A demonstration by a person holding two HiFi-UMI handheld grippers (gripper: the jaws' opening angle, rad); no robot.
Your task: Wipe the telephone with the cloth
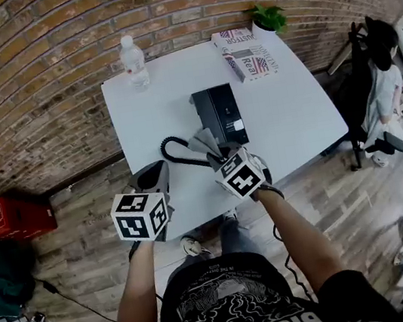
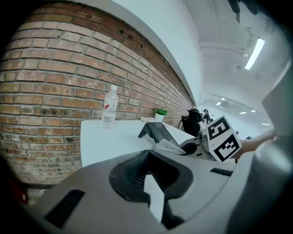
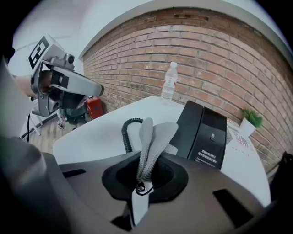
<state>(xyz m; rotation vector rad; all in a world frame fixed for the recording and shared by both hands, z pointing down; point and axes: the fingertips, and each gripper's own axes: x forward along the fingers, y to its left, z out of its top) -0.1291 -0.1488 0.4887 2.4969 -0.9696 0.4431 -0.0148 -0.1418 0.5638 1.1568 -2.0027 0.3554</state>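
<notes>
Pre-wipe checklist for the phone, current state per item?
1. Grey woven cloth gripped: ok. The right tool has its jaws shut on it, and the cloth fans out forward.
2. Black desk telephone lined up: ok. It sits just beyond the cloth on the white table.
3. Cloth touching the telephone: cannot tell.
4. Left tool out of the way: ok. Its jaws are together and empty, and it is near the table's front-left edge.
5. Coiled black cord off the telephone's top: ok. It lies to the telephone's left.
6. Clear plastic water bottle clear: ok. It stands upright at the far-left corner.
</notes>
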